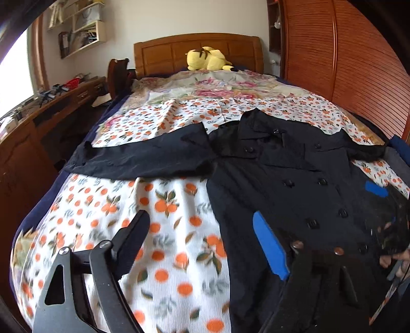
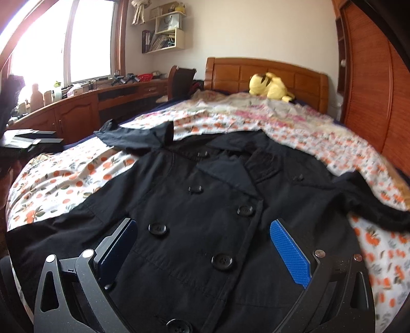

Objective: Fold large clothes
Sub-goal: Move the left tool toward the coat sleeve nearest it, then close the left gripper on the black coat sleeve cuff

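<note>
The black coat (image 2: 205, 205) lies spread face-up on the bed (image 1: 166, 230) – ready for folding – its buttoned front between the right gripper (image 2: 205, 246)'s wide, empty jaws, its edge beneath the left gripper (image 1: 202, 238)'s equally wide, empty ones.

Honestly nothing here can be read; the white bag on the wall shelf (image 2: 167, 23) might carry a small mark, but it's way too tiny and blurry to make out; the books (image 2: 153, 41) below it show spines only, no legible titles; the black coat (image 2: 205, 205) shows no label either.
</note>
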A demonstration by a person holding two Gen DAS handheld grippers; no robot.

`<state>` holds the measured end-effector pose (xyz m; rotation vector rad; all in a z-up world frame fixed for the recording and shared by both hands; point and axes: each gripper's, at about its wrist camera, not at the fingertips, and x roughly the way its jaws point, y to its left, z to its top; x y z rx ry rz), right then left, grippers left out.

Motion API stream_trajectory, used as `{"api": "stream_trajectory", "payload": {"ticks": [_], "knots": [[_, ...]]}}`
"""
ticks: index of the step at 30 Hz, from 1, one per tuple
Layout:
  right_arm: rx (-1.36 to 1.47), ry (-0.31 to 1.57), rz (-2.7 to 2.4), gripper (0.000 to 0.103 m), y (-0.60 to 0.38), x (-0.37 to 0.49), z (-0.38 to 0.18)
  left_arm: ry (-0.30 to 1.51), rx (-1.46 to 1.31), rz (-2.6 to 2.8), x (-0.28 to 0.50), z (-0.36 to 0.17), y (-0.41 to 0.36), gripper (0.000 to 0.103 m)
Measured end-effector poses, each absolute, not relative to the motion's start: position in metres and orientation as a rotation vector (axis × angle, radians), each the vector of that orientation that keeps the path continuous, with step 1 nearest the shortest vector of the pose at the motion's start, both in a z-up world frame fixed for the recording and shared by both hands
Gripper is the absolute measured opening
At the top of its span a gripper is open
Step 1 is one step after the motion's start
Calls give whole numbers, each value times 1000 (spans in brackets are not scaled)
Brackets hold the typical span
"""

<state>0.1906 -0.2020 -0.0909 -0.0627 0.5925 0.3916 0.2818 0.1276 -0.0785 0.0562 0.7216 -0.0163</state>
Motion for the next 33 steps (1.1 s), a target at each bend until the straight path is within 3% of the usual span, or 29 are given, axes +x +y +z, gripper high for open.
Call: {"api": "stream_trajectory", "payload": {"ticks": [4, 9, 11, 33], "knots": [[-37, 596, 396, 103, -214, 189, -90, 727, 51, -28, 320, -80, 132, 81], [-36, 611, 389, 103, -213, 190, -92, 769, 10, 3, 374, -100, 152, 63], [-35, 621, 387, 103, -212, 195, -90, 777, 9, 32, 390, -106, 160, 61], [-5, 702, 403, 103, -207, 217, -96, 921, -246, 271, 474, -180, 274, 61]]}}
